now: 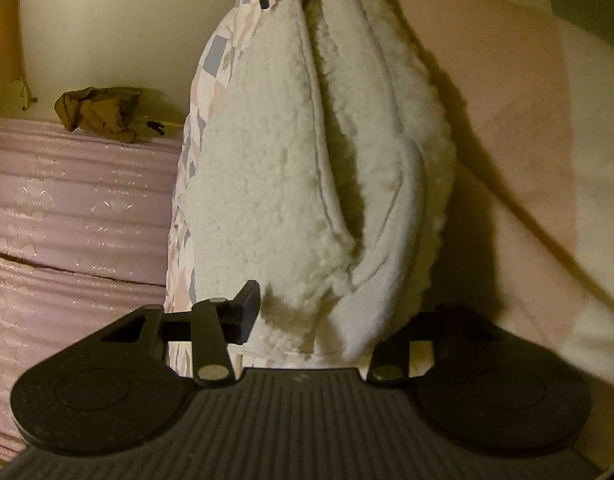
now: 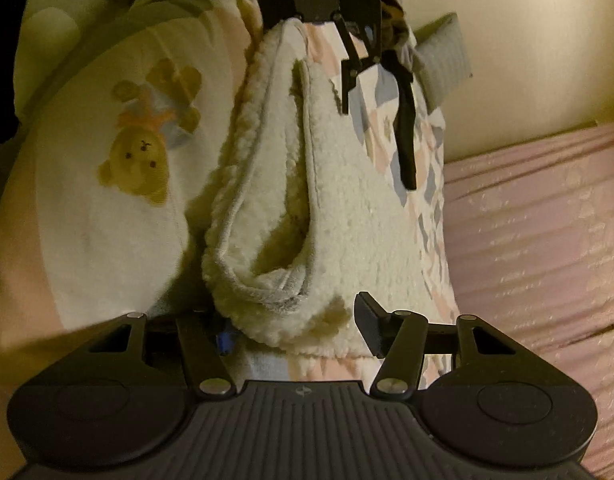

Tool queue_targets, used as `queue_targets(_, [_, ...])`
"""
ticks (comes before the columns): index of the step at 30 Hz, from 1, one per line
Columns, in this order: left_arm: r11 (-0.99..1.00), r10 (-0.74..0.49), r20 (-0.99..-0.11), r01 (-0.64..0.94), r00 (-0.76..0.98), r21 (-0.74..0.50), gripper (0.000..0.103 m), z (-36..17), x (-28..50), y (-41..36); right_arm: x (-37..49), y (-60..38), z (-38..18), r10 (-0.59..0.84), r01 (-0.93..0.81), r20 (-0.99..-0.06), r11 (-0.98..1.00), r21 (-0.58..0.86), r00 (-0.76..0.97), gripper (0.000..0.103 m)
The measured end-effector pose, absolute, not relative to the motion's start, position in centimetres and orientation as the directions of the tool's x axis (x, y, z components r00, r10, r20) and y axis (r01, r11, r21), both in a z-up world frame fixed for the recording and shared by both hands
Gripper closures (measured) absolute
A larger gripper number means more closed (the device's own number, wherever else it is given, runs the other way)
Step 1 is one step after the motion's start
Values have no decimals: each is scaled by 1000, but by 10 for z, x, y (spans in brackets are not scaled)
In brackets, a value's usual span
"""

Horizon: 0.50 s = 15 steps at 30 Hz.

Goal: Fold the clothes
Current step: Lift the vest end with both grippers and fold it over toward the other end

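A pink quilted mattress (image 1: 67,200) fills the left of the left wrist view, with a crumpled brown cloth (image 1: 99,114) at its far edge against a cream wall (image 1: 107,32); a pink and cream blanket (image 1: 527,120) lies to the right. The fleece garment (image 1: 291,184), patterned on its outer side, hangs stretched between both grippers, its long axis running from one to the other; the left gripper (image 1: 307,320) pinches one end, the right gripper (image 2: 295,320) the other; a bear print (image 2: 143,152) shows on the blanket.
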State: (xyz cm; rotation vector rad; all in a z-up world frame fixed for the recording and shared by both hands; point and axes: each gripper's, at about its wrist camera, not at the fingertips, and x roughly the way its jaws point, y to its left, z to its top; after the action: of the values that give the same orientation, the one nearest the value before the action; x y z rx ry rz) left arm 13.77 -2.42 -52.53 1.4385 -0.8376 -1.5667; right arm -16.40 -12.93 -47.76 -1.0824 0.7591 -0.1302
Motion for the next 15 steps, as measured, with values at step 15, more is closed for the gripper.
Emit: queue_targets(15, [-521, -847, -532, 204, -4, 829, 85, -503, 122, -17, -123, -169, -418, -273, -261, -733, 811, -524, 623, 82])
